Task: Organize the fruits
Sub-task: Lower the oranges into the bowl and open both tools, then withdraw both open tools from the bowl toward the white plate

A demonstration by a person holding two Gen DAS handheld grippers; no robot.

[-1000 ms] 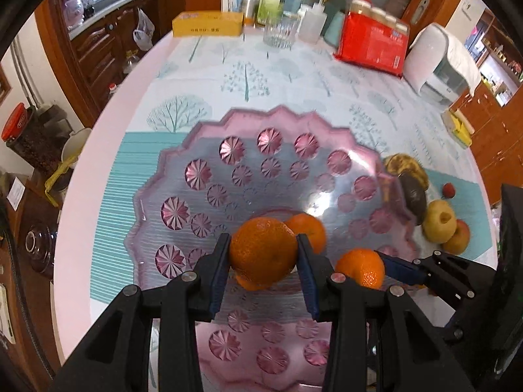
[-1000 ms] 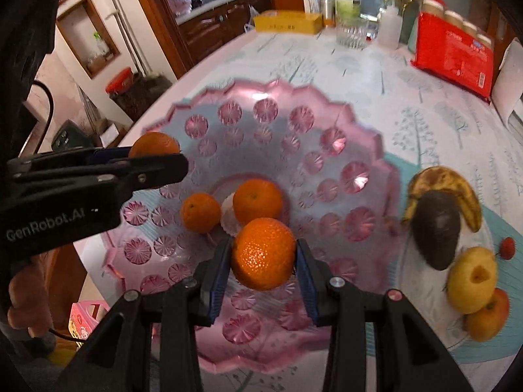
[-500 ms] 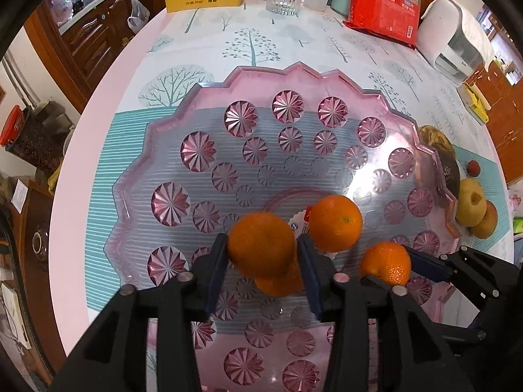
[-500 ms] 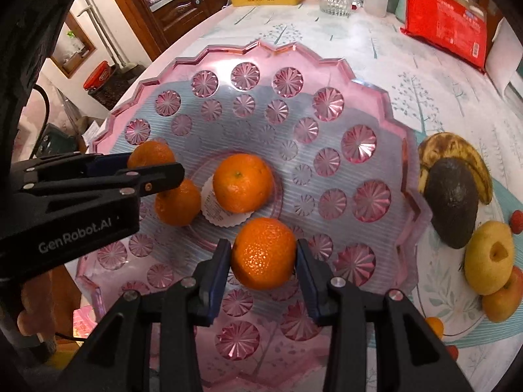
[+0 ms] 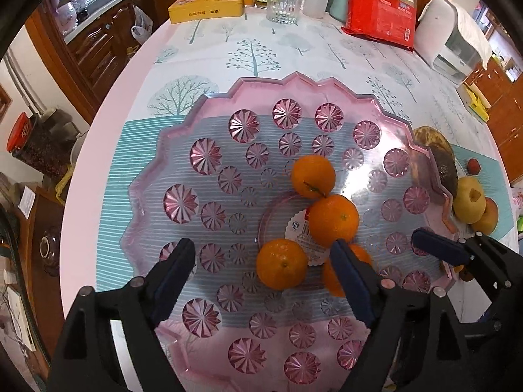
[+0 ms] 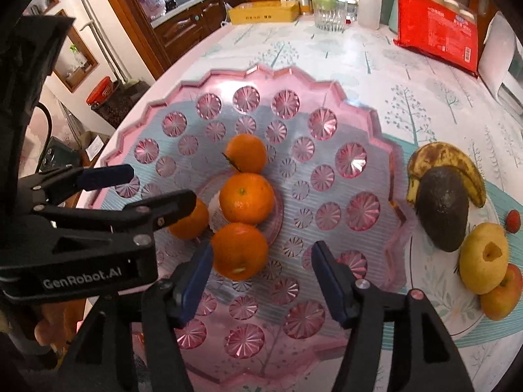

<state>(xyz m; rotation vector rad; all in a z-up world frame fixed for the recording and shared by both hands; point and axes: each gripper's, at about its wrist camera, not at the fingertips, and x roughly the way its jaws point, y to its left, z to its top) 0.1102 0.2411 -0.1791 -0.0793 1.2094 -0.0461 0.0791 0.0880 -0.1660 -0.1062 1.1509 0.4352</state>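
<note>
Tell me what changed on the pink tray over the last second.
Both grippers let go: the left gripper and right gripper now stand open, and the tangerines they held lie on the pink tray beside the other two. The banana, avocado and apples stayed put.

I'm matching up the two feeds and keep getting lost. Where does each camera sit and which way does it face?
Left wrist: on the left gripper, looking down along its open fingers at the pink tray; the right gripper shows at right.
Right wrist: on the right gripper, over the tray's near edge; the left gripper shows at left.
Shared: the tray, four oranges, the apple.
</note>
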